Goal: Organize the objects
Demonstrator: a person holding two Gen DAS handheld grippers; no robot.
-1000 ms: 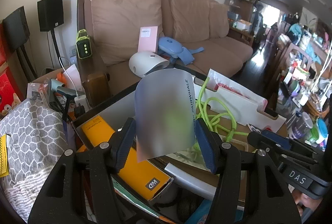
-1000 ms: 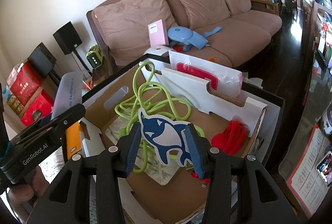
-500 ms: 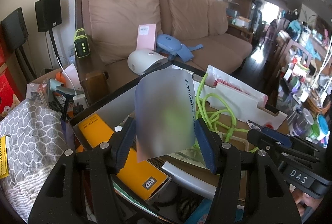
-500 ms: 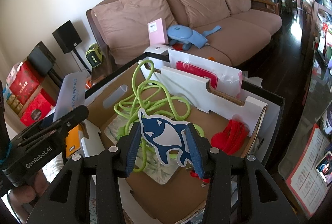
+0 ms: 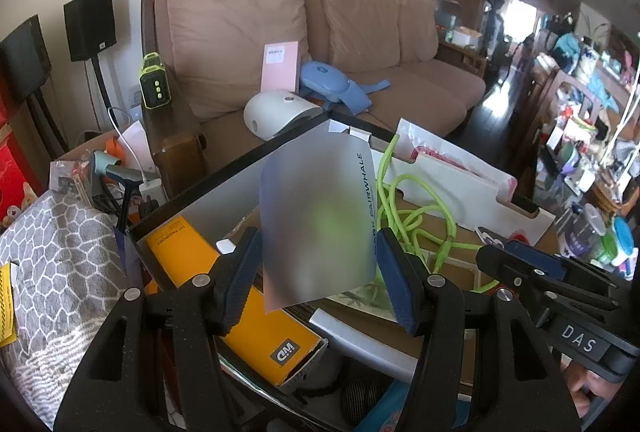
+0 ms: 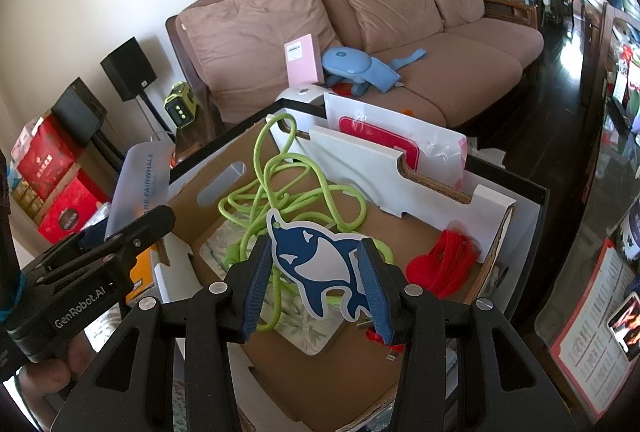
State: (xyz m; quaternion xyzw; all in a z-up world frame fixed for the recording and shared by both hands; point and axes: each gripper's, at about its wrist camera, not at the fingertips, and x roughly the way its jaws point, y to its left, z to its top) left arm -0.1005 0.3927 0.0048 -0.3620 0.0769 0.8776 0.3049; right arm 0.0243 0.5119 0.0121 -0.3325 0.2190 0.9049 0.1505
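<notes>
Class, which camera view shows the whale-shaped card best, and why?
The right wrist view: the whale-shaped card faces it, whole, gripped between the right tongs. The left wrist view shows only a sliver behind the right tongs.

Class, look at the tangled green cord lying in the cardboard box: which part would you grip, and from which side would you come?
Grip the tall loop of the green cord that rises toward the back of the cardboard box, coming from above. It stands clear of the tangle. Both grippers are busy now: the right gripper holds a whale card, the left gripper a grey sheet.

Right tool (image 6: 316, 274) gripping whale card (image 6: 316, 268), cardboard box (image 6: 516, 228)
</notes>
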